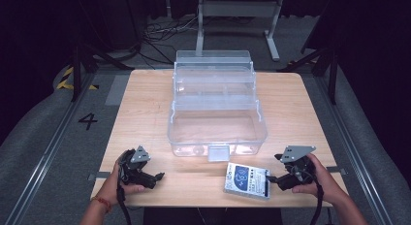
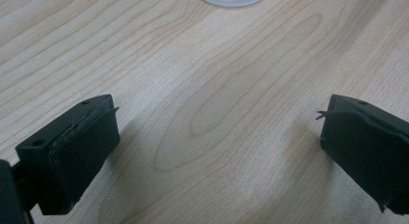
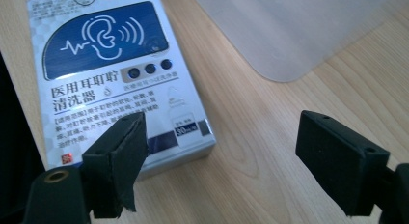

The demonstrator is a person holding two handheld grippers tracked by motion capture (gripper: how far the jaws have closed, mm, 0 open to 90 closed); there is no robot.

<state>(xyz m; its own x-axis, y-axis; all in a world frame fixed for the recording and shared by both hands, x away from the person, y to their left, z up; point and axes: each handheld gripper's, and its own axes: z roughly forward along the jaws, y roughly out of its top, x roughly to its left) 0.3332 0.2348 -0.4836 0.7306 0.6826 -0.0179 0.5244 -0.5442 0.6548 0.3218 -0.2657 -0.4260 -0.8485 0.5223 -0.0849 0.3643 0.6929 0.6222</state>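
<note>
Nearest, at the bench's front edge: left hand-held gripper resting low with jaws spread wide over bare wood, grasping nothing. Right hand-held gripper likewise released, jaws parted, one jaw over the near corner of a flat ear-wax cleaner box, the other over bare wood beside it. Box lying flat, label up, close to the front edge, just short of the clear tiered storage box standing open mid-bench. Likely risks: closing now would pinch one corner only, so the slick carton could pivot, slip free, or skid off the front edge. Farther on, a carried carton could clip the storage box's front latch.
</note>
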